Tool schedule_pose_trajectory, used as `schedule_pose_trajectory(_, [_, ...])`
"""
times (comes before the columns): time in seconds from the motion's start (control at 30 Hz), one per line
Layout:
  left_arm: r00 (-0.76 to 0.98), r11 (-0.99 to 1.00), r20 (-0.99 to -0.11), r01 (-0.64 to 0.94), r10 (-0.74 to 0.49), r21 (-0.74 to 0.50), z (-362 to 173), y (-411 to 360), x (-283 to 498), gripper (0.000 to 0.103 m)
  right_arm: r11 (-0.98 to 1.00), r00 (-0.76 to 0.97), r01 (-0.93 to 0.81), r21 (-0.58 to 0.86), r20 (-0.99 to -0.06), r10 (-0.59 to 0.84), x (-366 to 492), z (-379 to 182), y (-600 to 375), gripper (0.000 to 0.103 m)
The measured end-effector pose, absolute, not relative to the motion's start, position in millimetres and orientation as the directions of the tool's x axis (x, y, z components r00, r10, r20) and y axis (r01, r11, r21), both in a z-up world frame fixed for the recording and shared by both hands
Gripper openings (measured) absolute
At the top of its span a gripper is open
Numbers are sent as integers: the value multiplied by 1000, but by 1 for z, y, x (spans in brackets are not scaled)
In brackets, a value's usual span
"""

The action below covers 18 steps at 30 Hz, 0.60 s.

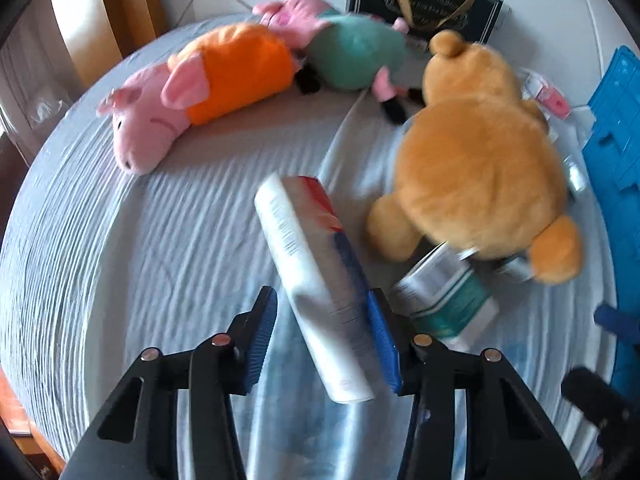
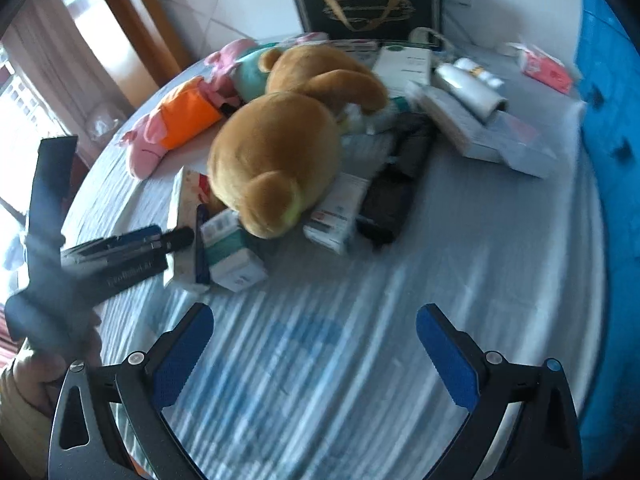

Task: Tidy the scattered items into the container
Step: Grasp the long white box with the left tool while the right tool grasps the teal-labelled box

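Fuzzy brown plush bear (image 1: 476, 168), ribbed cloth (image 1: 120, 248)

No text can be read with certainty; printing on the boxes (image 2: 234, 258) and dark bag (image 2: 366, 4) is blurred.

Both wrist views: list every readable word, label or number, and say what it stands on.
White-and-red box: fine print, too blurred to read.
Green-and-white box: print blurred, unreadable.
Dark gift bag: gold ornate lettering, unreadable.
Left gripper: white print on its body, perhaps ending "Robot AI"; too blurred to be sure.
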<state>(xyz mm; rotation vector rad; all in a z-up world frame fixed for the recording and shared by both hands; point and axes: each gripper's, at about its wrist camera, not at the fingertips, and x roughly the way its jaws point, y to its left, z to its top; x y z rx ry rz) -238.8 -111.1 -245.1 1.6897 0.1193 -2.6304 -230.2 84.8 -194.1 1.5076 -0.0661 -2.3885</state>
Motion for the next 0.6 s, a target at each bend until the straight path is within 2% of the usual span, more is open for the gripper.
schedule_pose_trajectory(0.17, [-406,-1000,-914,15,-18,14,-240,-130,-236,46,-941,-362,265,208,-884,-297,-242,-208,57,103])
schedule_pose_trajectory(0.27, [-386,-995,-920,37,68,-88,-238,-144,-237,46,-939,-362,277,205,-883,-299,-247,-213,42,103])
schedule_pose_trajectory(0.37, [-368,-983,-916,34,157,-182,-237,-139,-240,46,-954,-378,263,146,-894,-241,-251,-216,32,103])
schedule_pose_trajectory(0.5, [-340,-986,-928,2,155,-166,-249,-116,-248,47,-972,-376,216,90,-911,-167,-251,-217,42,103])
schedule_pose_trajectory(0.53, [-347,-985,-924,-1,162,-173,-252,-113,-249,52,-974,-370,206,90,-915,-163,-251,-217,45,103])
schedule_pose_trajectory(0.6, [-330,-987,-932,-3,150,-158,-260,-111,-251,53,-975,-366,205,90,-917,-162,-252,-217,47,103])
